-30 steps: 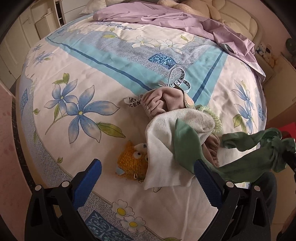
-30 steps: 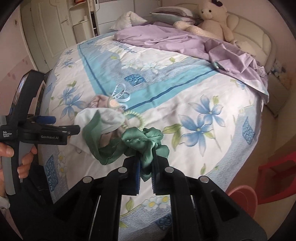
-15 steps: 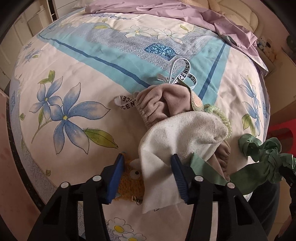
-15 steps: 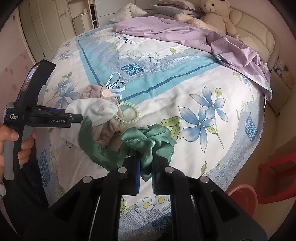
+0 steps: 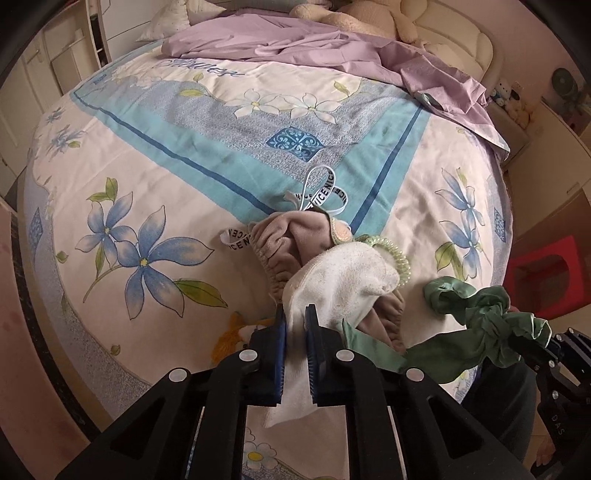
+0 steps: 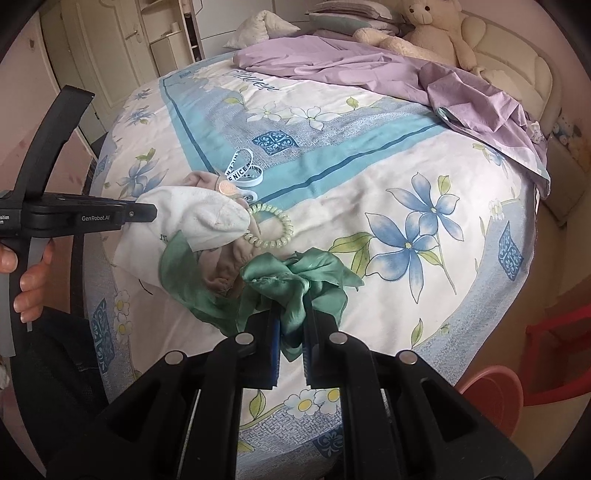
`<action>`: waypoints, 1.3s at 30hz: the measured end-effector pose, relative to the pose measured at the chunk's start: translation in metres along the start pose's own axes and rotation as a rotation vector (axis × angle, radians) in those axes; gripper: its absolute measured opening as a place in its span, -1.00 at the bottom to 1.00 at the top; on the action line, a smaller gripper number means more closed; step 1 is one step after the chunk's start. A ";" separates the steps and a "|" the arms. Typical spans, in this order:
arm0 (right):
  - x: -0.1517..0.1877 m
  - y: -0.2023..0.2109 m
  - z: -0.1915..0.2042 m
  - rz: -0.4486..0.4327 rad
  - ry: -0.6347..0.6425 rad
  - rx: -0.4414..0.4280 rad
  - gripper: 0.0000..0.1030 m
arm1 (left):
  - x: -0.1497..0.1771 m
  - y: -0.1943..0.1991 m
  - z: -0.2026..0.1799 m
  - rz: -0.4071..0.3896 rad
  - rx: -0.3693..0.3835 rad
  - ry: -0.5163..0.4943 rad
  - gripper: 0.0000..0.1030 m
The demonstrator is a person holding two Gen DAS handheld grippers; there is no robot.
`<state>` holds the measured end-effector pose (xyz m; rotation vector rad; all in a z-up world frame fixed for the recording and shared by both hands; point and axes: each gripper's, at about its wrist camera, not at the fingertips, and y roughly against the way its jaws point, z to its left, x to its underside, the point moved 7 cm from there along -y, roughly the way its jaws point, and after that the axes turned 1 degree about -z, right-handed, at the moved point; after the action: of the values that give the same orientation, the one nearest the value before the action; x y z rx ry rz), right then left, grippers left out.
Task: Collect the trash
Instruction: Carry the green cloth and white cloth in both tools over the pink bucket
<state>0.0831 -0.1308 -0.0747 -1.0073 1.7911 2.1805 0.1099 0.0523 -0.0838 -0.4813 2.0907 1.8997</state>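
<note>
Left gripper [image 5: 294, 325]: jaws have just been closing and are now clamped on the near edge of the white cloth, which is seen pinched between the blue pads.
Right gripper [image 6: 290, 332]: jaws are clenched on the bunched middle of the green scarf.
White cloth [image 5: 343, 273]: laid over the pile near the foot of the bed, its near end drawn up into the left jaws.
Green scarf [image 6: 295, 280]: gathered in a knot at the right jaws; one tail is trailed under the white cloth.
Beige garment [image 5: 291, 240]: crumpled beneath and behind the white cloth.
Printed ribbon [image 5: 321, 192]: looped on the bedspread, touching the far side of the beige garment.
Spiral hair tie [image 6: 273, 229]: pale green, lying just beside the pile.
Orange plush toy [image 5: 232, 332]: partly hidden behind the left gripper.
Bedspread [image 5: 147, 166]: floral, blue and cream.
Lilac sheet [image 6: 369, 70]: heaped at the head of the bed.
Teddy bear [image 6: 432, 33]: seated at the headboard.
</note>
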 end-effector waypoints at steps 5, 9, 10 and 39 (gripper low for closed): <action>-0.007 0.024 -0.003 -0.046 -0.005 -0.006 -0.83 | -0.007 0.035 -0.012 -0.046 -0.018 -0.020 -0.79; -0.007 0.047 -0.008 -0.079 -0.014 -0.004 -0.83 | -0.003 0.056 -0.024 -0.058 -0.031 -0.045 -0.79; -0.006 0.053 -0.010 -0.088 -0.016 -0.001 -0.83 | 0.000 0.060 -0.028 -0.057 -0.034 -0.055 -0.79; 0.058 0.123 -0.130 -0.117 -0.183 0.136 -0.83 | 0.048 0.055 -0.204 0.011 0.048 -0.336 -0.79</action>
<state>0.0284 -0.3009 -0.0158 -0.8313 1.7248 1.9816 0.0472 -0.1493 -0.0336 -0.1275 1.9152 1.7866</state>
